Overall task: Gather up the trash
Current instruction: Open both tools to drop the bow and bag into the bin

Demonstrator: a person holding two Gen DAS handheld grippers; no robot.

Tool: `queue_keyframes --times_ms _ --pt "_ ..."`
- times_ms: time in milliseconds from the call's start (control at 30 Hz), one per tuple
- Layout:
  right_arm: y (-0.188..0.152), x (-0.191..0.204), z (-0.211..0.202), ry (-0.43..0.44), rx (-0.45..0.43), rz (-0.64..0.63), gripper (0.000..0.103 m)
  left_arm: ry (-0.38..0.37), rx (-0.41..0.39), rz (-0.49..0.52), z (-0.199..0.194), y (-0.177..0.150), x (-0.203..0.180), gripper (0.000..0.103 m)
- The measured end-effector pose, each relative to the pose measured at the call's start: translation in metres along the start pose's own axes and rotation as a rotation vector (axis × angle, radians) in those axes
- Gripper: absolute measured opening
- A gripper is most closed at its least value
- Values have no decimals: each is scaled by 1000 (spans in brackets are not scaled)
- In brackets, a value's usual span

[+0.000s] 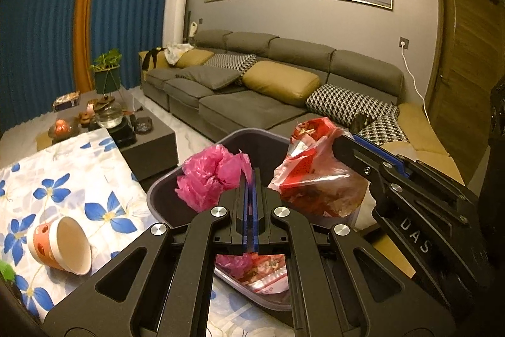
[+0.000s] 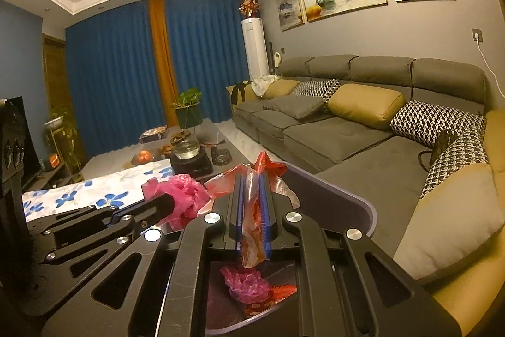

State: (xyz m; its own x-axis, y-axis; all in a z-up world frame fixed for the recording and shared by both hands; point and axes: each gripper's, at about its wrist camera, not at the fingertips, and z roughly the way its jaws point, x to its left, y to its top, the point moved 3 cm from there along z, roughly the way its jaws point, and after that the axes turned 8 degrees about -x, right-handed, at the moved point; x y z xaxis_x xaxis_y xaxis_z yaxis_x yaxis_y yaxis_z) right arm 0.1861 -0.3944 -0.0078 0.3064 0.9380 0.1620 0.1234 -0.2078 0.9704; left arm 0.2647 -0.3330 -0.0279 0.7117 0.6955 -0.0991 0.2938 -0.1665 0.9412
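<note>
Two bags held over the bin, release pending.

The pink plastic bag (image 1: 210,176) is pinched in the closed left gripper (image 1: 251,179), directly above the grey trash bin (image 1: 252,138); the red-printed clear bag (image 1: 315,179) is clamped in the right gripper (image 2: 252,204), also above the bin. More pink and red wrapping already lies inside it. The step in hand appears to be the drop. Next, both sets of jaws must part fully so the clinging film falls clear. A paper cup (image 1: 63,245) lies tipped on the floral cloth (image 1: 63,179) beside the bin, likely due next.
</note>
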Motion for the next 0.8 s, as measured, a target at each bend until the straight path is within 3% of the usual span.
queue_keyframes --times_ms 67,133,233,400,600,800 --pt "0 1 0 -4 1 -1 17 -9 5 -8 1 -2 2 18" --pt "1 0 0 -12 0 4 20 -15 -3 -10 -1 -3 5 48" --pt "2 -5 -1 -30 2 16 27 -4 -15 -37 -6 -4 14 71" --pt "2 -10 -12 -55 -9 19 46 79 -34 -48 -21 -3 29 84" --pt "-6 -2 -31 -77 -7 10 72 221 -55 -64 -57 -6 45 90" --pt "-13 20 -54 -65 -6 -22 84 360 -59 -99 -110 -16 62 90"
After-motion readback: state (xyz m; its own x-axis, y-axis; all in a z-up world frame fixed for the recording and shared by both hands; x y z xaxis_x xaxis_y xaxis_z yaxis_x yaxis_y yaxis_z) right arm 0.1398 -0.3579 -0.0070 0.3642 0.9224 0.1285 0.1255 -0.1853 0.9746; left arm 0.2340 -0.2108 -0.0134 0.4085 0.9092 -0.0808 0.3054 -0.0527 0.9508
